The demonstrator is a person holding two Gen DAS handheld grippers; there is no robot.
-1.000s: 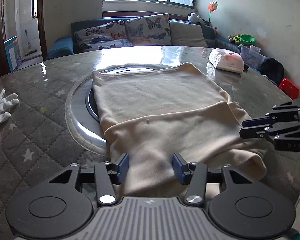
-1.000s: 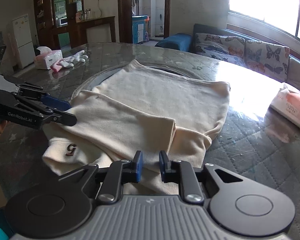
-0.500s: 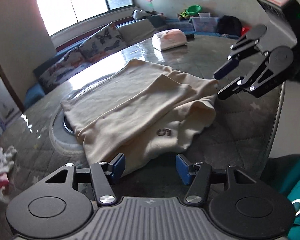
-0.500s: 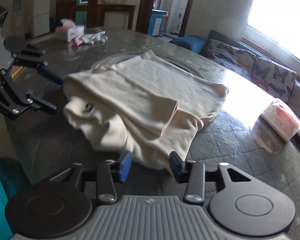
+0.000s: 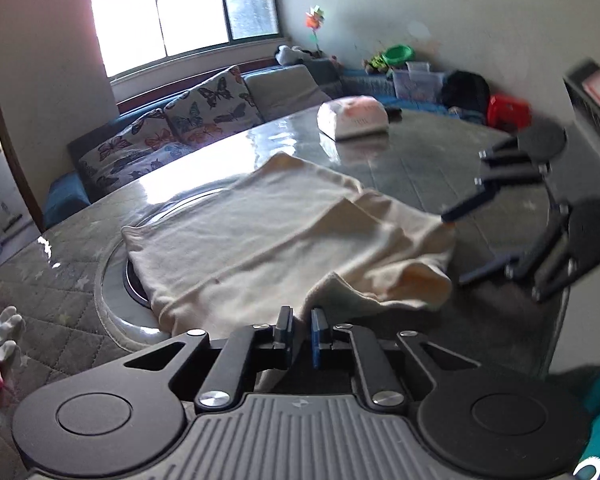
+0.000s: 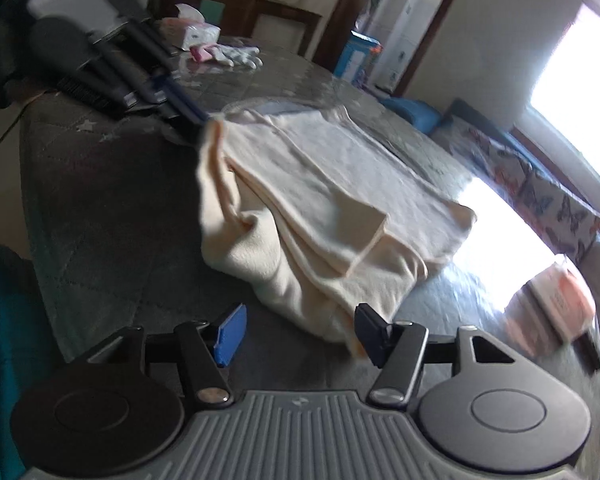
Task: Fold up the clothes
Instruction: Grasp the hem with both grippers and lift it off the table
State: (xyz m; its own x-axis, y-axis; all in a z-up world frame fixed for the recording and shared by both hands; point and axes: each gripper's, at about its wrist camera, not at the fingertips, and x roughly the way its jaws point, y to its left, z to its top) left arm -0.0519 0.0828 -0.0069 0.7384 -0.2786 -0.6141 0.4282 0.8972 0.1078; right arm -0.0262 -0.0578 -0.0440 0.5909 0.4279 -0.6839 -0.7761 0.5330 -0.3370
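left gripper (image 5: 300,330): has just clamped on cream garment (image 5: 284,232) corner, near table (image 5: 440,160) edge
right gripper (image 6: 298,330): jaws apart, just opened
risk: thin pinch slips, fold collapses

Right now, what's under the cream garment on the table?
The cream garment lies over a round inset disc in the quilted table; only the disc's rim shows, its centre is covered. The left gripper pinches the garment's near edge, hiding what is beneath there.
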